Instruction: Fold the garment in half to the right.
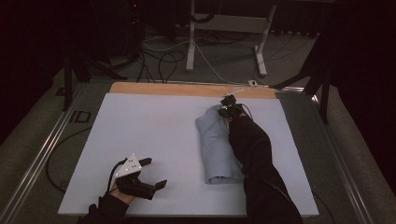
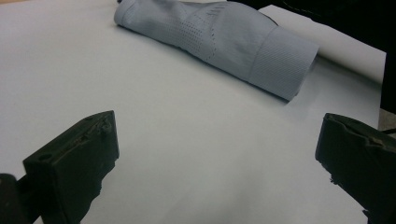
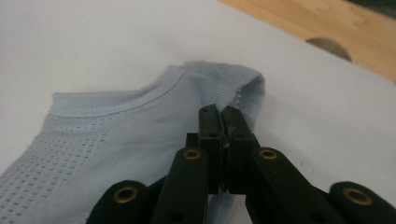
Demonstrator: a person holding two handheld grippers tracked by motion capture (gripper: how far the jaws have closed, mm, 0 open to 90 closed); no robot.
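The left gripper [image 1: 148,172], nearest at the table's front-left corner, rests on the pale grey-white sheet [image 1: 154,135] with its jaws spread wide and nothing between them. The folded light-blue mesh-knit garment [image 1: 215,144] lies right of centre. At its far end, the right gripper [image 3: 223,116] has its jaws pressed together over the fabric; whether they pinch it I cannot tell.
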